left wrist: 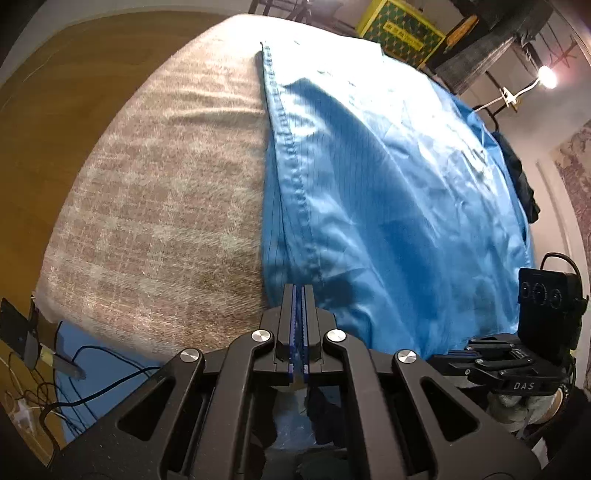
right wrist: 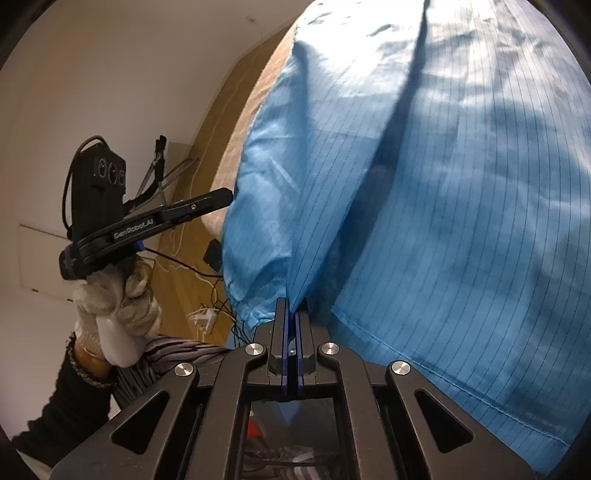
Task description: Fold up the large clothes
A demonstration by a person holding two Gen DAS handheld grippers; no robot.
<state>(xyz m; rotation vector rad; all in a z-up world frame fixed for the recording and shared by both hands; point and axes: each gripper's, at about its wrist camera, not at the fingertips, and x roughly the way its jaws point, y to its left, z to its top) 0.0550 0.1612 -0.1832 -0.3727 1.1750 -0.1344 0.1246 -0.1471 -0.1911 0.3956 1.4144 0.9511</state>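
A large blue garment (left wrist: 388,192) with thin dark stripes lies spread over a surface covered in beige checked cloth (left wrist: 159,206). Its stitched hem (left wrist: 291,173) runs from the far side down to my left gripper (left wrist: 299,290), which is shut on the near edge of the fabric. In the right wrist view the blue garment (right wrist: 443,192) fills the frame, and creases fan out from my right gripper (right wrist: 293,306), shut on a pinch of it. My left gripper (right wrist: 225,194) shows there from the side, its tip at the garment's left edge, held by a gloved hand (right wrist: 118,299).
Wooden floor (left wrist: 66,110) lies to the left, with cables (left wrist: 88,373) by the near left corner. A yellow-green box (left wrist: 402,29), a lamp (left wrist: 546,77) and a dark garment (left wrist: 524,184) stand beyond the far right. My right gripper's body (left wrist: 517,354) is at the lower right.
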